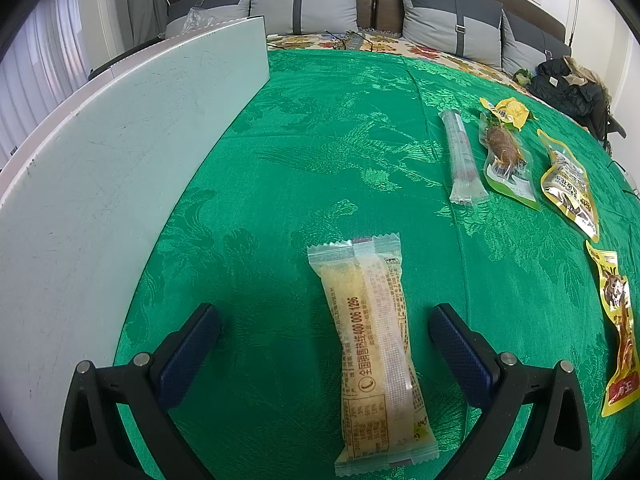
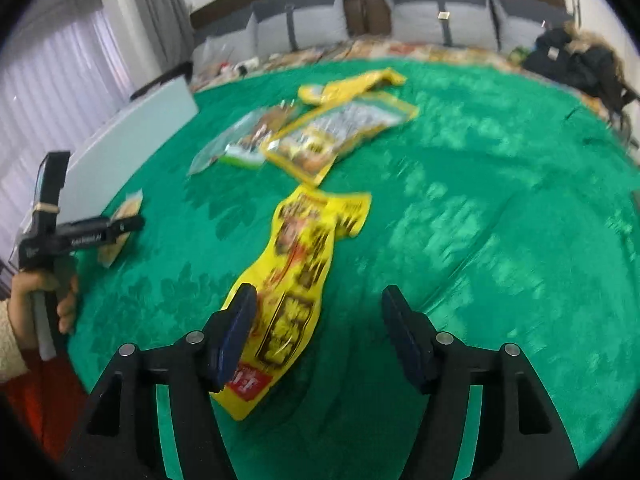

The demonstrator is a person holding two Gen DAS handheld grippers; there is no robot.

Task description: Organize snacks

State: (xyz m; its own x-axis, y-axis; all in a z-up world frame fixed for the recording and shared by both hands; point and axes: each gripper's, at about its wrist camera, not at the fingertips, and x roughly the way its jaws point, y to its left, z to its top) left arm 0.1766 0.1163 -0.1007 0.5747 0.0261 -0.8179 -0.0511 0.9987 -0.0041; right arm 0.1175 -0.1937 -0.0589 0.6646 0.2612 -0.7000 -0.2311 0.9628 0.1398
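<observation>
Left wrist view: the left gripper (image 1: 325, 322) stands wide over the pale rice-bar packet (image 1: 370, 340), which lies flat on the green cloth (image 1: 320, 140) between untouching fingers, seemingly lined up for a pick. Right wrist view: the right gripper (image 2: 316, 328) is partly open and empty; the long yellow packet (image 2: 296, 280) lies on that cloth under its left finger.

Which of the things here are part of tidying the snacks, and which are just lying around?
Part of the job:
- pale snack bar
- clear stick pack
- green-edged pouch
- small yellow pack
- yellow pouch
- long yellow pack
- white board, perhaps

Just lying about:
- cushions
- dark jacket
- curtains
</observation>
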